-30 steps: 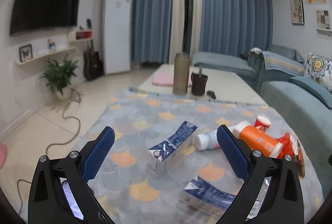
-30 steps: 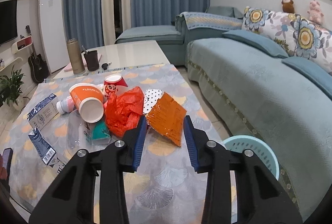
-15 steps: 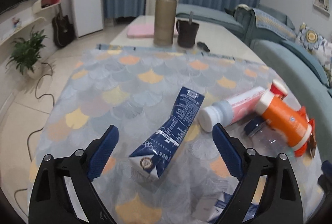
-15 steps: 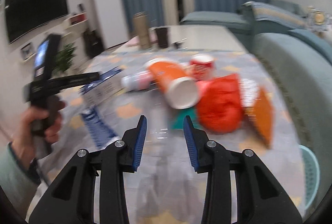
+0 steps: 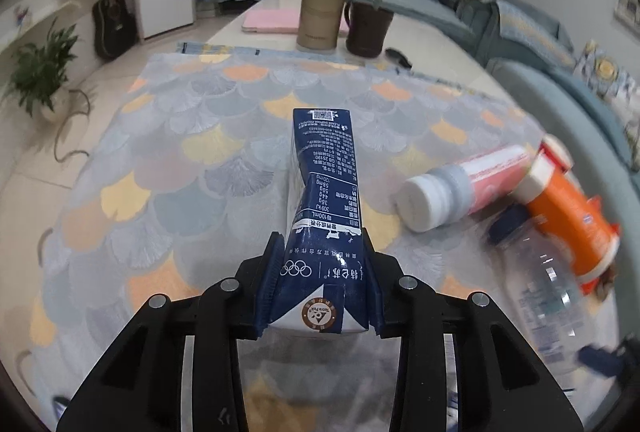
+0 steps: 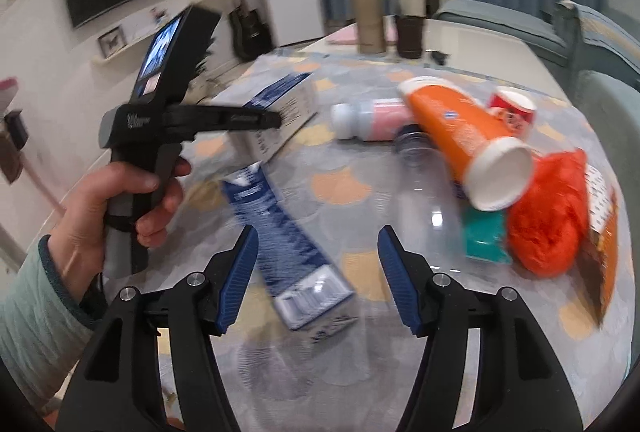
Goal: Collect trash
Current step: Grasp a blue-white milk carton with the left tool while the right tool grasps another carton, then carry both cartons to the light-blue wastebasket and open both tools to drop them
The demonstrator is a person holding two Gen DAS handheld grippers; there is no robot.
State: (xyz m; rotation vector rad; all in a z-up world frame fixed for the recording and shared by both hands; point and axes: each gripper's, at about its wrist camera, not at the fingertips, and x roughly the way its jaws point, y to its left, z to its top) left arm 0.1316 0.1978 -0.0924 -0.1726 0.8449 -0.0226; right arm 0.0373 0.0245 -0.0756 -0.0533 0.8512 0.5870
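Observation:
My left gripper point(image 5: 322, 256) is shut on a dark blue milk carton point(image 5: 324, 187) at its near end; the carton lies on the patterned tablecloth point(image 5: 160, 159). The right wrist view shows that gripper point(image 6: 276, 119) from the side, clamped on the same carton point(image 6: 288, 99). My right gripper point(image 6: 318, 244) is open, its fingers either side of a second blue carton point(image 6: 288, 244) lying flat. Other trash on the table: a pink bottle point(image 6: 372, 119), an orange cup point(image 6: 468, 143), a red cup point(image 6: 512, 109), a clear plastic bottle point(image 6: 428, 199), a red bag point(image 6: 548, 207).
A tan flask point(image 5: 324, 11) and a dark mug point(image 5: 368, 27) stand at the table's far end beside a pink pad point(image 5: 272, 19). A blue sofa point(image 5: 592, 99) runs along the right. A teal packet point(image 6: 484, 236) and an orange wrapper point(image 6: 604, 232) lie by the red bag.
My left gripper has moved forward and closed on the blue carton. My right gripper has opened wide and swung left over the second carton.

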